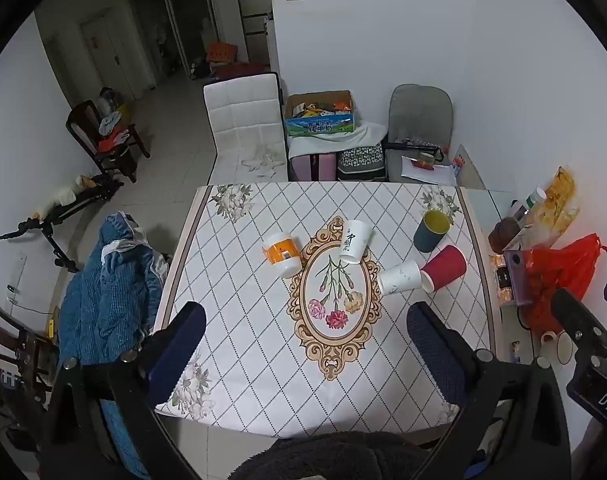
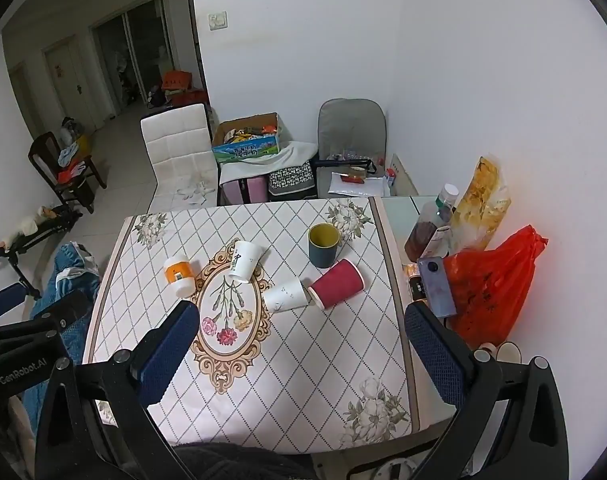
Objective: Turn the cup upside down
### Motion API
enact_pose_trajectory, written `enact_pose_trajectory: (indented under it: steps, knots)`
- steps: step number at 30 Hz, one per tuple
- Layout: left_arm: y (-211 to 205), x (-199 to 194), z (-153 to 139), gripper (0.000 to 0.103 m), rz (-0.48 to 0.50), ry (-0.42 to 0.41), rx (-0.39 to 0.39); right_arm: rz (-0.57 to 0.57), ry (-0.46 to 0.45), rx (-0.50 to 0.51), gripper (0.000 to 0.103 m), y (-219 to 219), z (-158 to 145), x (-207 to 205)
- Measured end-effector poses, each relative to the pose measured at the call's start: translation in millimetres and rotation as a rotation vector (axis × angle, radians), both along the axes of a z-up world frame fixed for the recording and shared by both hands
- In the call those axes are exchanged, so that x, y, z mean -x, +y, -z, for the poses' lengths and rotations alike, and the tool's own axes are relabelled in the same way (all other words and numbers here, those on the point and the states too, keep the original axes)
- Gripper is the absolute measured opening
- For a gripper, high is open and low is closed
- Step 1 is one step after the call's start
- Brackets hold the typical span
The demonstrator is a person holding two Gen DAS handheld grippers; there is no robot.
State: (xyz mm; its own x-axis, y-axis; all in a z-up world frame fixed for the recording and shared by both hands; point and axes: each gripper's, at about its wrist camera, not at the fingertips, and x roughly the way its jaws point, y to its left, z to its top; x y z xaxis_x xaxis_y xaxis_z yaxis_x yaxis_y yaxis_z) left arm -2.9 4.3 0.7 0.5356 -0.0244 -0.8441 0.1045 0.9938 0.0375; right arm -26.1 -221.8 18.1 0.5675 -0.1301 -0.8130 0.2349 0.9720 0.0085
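Cups crowd a quilted-pattern surface as two handheld grippers hover above its near edge, both with fingers spread wide and grasping nothing. Taking the oval floral medallion as landmark: a dark green cup with a yellow interior stands mouth-up well beyond the medallion's right side, the only one plainly upright and, by judgement, the likeliest to be flipped. A white cup with black calligraphy sits tilted at the medallion's top rim. A white marbled cup and a red paper cup lie on their sides just right of the medallion, touching each other. A white jar with an orange label lies left of it. The left gripper and right gripper are both well apart from every cup. Risk ahead: a reach toward the green cup passes the two toppled cups, which could roll if clipped; a smooth wall pinched off-centre may slip mid-turn.
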Motion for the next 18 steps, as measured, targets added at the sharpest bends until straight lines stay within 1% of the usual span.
enact_pose_trajectory:
  steps: [1, 8, 11, 13, 18]
  knots:
    - [-6, -2, -3, 0.103, 0.001, -0.002, -0.005, -0.003, 0.001, 0.002, 0.103, 1, 0, 0]
    - [-7, -4, -5, 0.103, 0.001, -0.003, -0.004, -0.005, -0.007, 0.000, 0.103, 0, -5, 1]
    - [-8, -5, -7, 0.103, 0.001, -0.008, -0.006, -0.006, -0.018, -0.002, 0.103, -1, -8, -1]
    - [-9, -5, -11, 0.103, 0.001, -0.017, -0.005, -0.010, -0.028, -0.001, 0.103, -2, -17, -4]
    - [-11, -9, -15, 0.103, 0.000, -0.032, -0.002, -0.012, -0.046, -0.001, 0.103, -2, -19, -1]
